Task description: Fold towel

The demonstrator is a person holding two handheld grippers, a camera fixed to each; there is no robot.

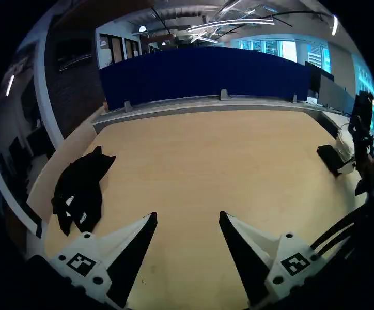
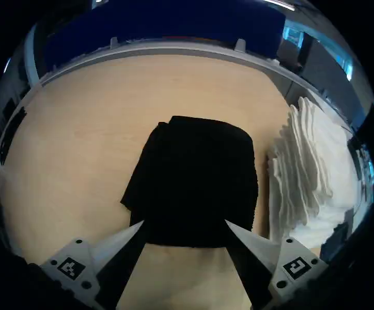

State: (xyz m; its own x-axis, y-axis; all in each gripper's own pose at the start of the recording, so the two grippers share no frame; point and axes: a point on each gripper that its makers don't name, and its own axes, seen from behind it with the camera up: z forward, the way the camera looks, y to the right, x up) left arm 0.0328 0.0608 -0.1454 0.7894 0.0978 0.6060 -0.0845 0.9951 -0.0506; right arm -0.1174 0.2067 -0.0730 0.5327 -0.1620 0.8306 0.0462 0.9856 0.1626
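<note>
Left tongs (image 1: 187,219) spread above table (image 1: 213,155); right tongs (image 2: 184,223) spread over black towel (image 2: 195,175).

The left tool (image 1: 187,217) is held above the tabletop (image 1: 213,155), pointing forward and tilted slightly down, its two fingers (image 1: 135,243) spread wide apart. The right tool (image 2: 184,225) is pitched more steeply down toward the tabletop, its fingers likewise set wide apart. Each finger is white outside and black on its inner face.

Blue partition (image 1: 202,72) behind wooden table (image 1: 213,165)
</note>
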